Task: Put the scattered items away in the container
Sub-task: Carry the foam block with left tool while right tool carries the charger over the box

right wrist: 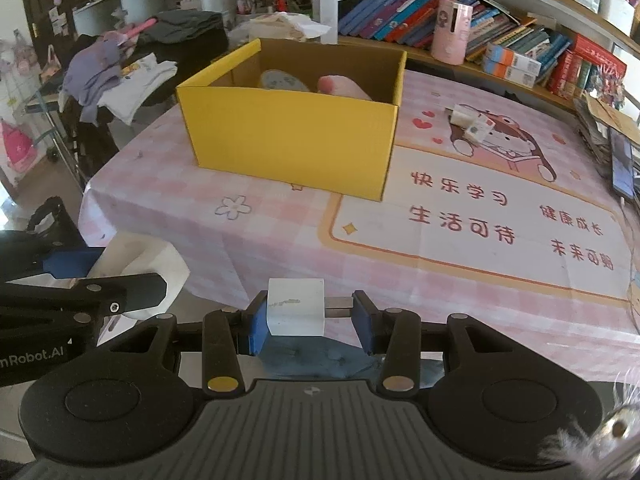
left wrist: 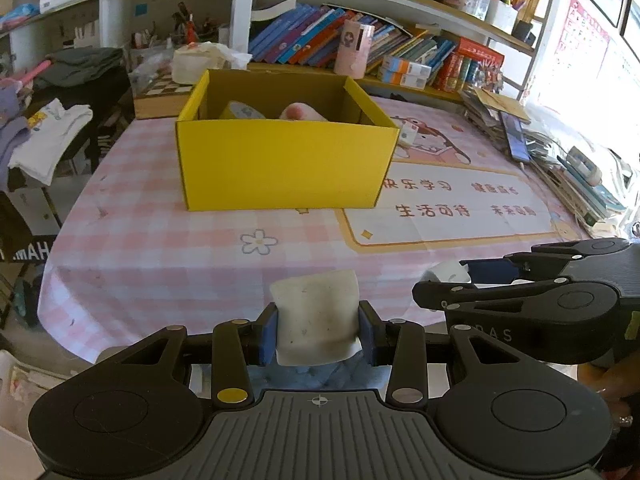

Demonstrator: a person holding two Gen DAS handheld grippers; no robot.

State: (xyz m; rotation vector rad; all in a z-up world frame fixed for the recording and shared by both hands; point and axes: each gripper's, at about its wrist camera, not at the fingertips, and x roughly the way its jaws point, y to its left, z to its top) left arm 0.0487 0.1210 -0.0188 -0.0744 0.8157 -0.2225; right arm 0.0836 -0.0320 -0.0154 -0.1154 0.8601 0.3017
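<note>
A yellow cardboard box [left wrist: 280,164] stands open on the pink checked tablecloth; it also shows in the right wrist view [right wrist: 296,136]. Inside lie a tape roll [left wrist: 240,111] and a pink-tipped soft item [left wrist: 300,112]. My left gripper [left wrist: 318,330] is shut on a dirty white block [left wrist: 316,320] near the table's front edge. My right gripper [right wrist: 308,318] is shut on a white charger plug [right wrist: 296,308] with metal prongs, beside the left one. Two small white boxes [right wrist: 472,122] lie on the cloth right of the yellow box.
Bookshelves [left wrist: 360,40] run behind the table. Stacked books and papers [left wrist: 560,160] line the right edge, with a phone [right wrist: 622,164] among them. Clothes [left wrist: 48,132] hang on a rack at left. A pink cylinder [right wrist: 452,34] stands on the shelf.
</note>
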